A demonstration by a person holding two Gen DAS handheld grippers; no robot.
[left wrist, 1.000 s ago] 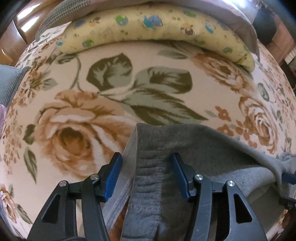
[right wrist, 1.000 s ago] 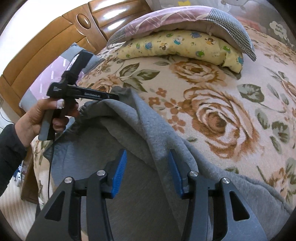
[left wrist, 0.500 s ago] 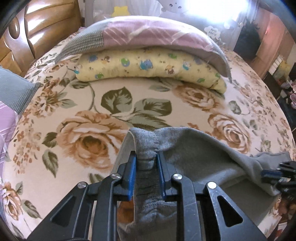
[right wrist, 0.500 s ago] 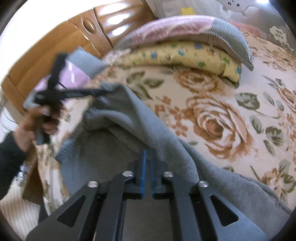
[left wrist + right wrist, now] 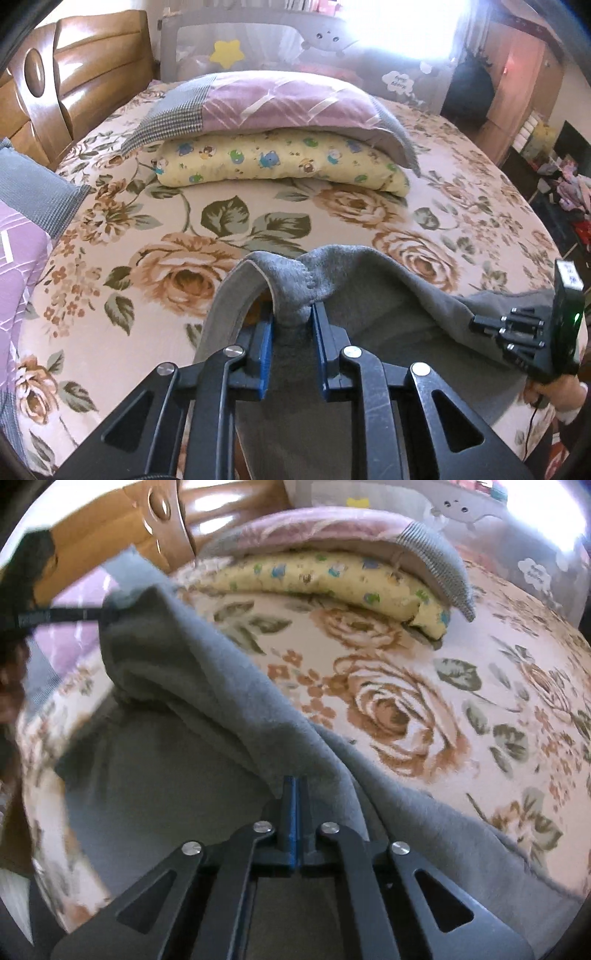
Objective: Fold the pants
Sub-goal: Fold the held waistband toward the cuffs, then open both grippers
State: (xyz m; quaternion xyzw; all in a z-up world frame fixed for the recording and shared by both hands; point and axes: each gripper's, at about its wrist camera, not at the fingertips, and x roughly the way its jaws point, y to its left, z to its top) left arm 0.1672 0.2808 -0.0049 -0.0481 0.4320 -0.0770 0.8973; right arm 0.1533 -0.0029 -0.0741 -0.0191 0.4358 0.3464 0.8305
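Nearest, the left gripper (image 5: pixel 291 317) clamps the gathered waistband of the grey fleece pants (image 5: pixel 369 295), raised off the floral bedspread (image 5: pixel 110 258). To its right, the right gripper (image 5: pixel 294 786) is clenched on a fold of the same cloth. Farther back, a yellow printed pillow (image 5: pixel 280 162) lies under a purple-and-grey pillow (image 5: pixel 273 103), before the wooden headboard (image 5: pixel 74 74)

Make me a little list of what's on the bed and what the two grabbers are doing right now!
pants: grey pants, lifted off the bed along one edge
left gripper: shut on bunched waistband
right gripper: shut on the pants' edge
bed cover: rose-patterned blanket
pillows: purple pillow stacked on a yellow cartoon pillow, behind the pants
headboard: brown wooden headboard
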